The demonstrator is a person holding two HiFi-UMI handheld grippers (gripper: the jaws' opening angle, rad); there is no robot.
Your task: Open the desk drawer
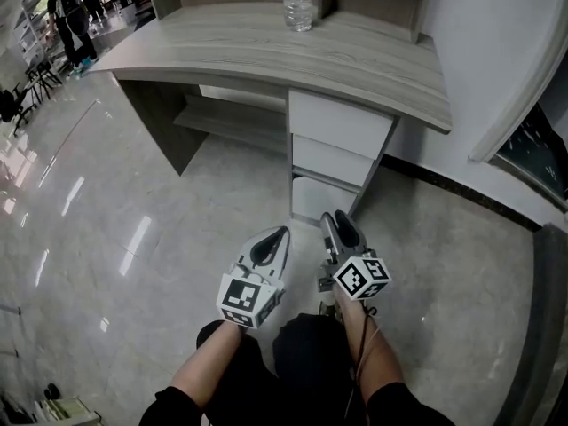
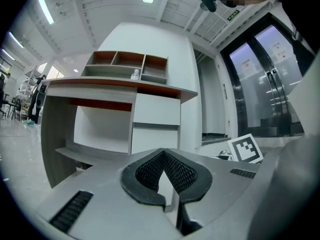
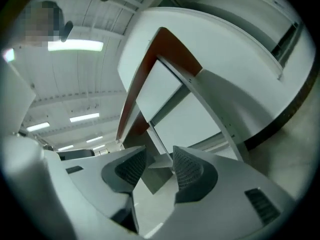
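The left gripper (image 1: 280,233) has its jaws pressed together on nothing. The right gripper (image 1: 341,221), rolled sideways, holds its jaws spread and empty. Both forearms (image 1: 209,363) reach forward side by side, pointing roughly level at the drawers (image 1: 341,124) under the desk (image 1: 248,47), clear of them.

The head view looks steeply down over the left gripper (image 1: 273,238) and right gripper (image 1: 341,224) toward the desk (image 1: 222,43) ahead of them. Both gripper views look roughly level along their jaws, sharing the drawers (image 2: 156,109) ahead; the right view is rolled.
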